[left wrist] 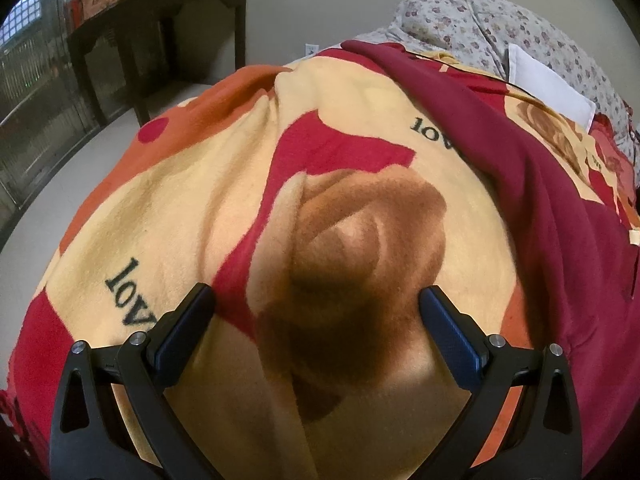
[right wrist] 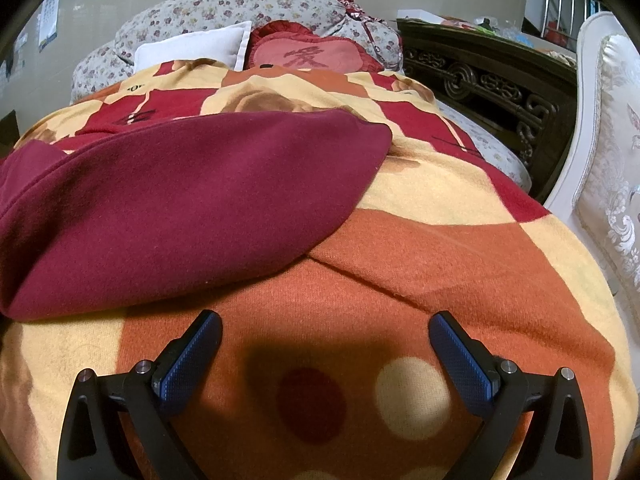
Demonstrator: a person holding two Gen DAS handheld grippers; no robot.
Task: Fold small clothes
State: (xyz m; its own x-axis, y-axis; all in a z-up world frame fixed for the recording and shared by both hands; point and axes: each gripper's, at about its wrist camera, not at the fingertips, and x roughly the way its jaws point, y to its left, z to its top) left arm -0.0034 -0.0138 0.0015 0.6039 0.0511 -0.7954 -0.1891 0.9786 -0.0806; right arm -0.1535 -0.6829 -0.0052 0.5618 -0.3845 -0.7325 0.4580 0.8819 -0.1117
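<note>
A dark maroon garment [right wrist: 192, 208] lies flat on a patterned blanket [right wrist: 460, 272] spread over a bed. In the left wrist view the same maroon garment [left wrist: 536, 184] runs down the right side. My left gripper [left wrist: 316, 300] is open just above the blanket's brown rose print, left of the garment, with nothing between its fingers. My right gripper [right wrist: 325, 326] is open over an orange patch of blanket, just below the garment's near edge and not touching it.
Floral pillows [right wrist: 224, 12], a white pillow [right wrist: 192, 50] and a red heart cushion [right wrist: 312, 56] lie at the bed's head. A dark carved wooden frame [right wrist: 488, 84] and a pale upholstered chair [right wrist: 608, 152] stand at the right. A dark table [left wrist: 160, 32] stands beyond the bed.
</note>
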